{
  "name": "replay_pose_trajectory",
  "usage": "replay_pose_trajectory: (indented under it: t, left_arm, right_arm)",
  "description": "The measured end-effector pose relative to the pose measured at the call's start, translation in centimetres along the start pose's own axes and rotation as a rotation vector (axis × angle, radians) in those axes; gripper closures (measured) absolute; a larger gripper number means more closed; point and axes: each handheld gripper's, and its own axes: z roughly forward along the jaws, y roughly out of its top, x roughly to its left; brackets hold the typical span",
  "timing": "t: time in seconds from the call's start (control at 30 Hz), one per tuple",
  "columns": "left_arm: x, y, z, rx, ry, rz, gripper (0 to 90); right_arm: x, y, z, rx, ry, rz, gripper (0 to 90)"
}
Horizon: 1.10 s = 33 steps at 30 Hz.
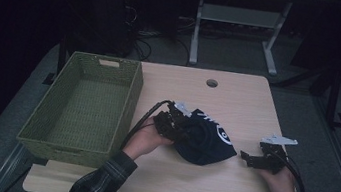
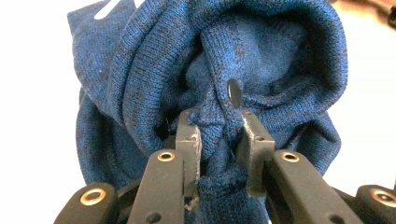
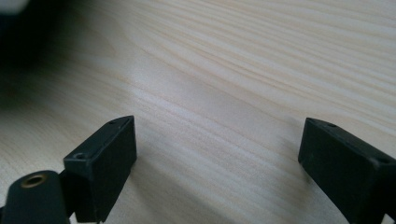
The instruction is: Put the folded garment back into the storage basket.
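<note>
Pinching blue knit garment (image 2: 261, 56), left tool (image 2: 217, 140), white print unreadable

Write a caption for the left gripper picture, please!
The left gripper pinches a fold of bunched blue knitted cloth between its two black jaws.

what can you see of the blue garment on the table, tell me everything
The blue garment is a dark blue knit, bunched into a rumpled heap on the light wooden table, right of the green woven basket. White markings show on its top. The left gripper view shows folded layers and a small dark eyelet. The left gripper is shut on a fold; the right gripper lies open, apart from it.
</note>
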Motion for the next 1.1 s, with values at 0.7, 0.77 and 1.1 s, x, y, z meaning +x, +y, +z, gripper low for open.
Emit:
replay_pose_trajectory:
  t: [0.7, 0.77, 1.1]
  left_arm:
    - [0.6, 2.5, -5.6, -0.028, 0.033, 0.02, 72.4]
    - [0.9, 2.7, -6.5, -0.031, 0.044, 0.024, 72.4]
    - [2.0, 2.3, -9.7, -0.05, 0.087, -0.001, 72.4]
  right_arm:
    - [0.0, 0.0, 0.0, -0.001, 0.0, 0.0, 10.9]
    - [0.0, 0.0, 0.0, -0.001, -0.001, 0.0, 10.9]
    - [0.0, 0.0, 0.0, -0.001, 0.0, -0.001, 10.9]
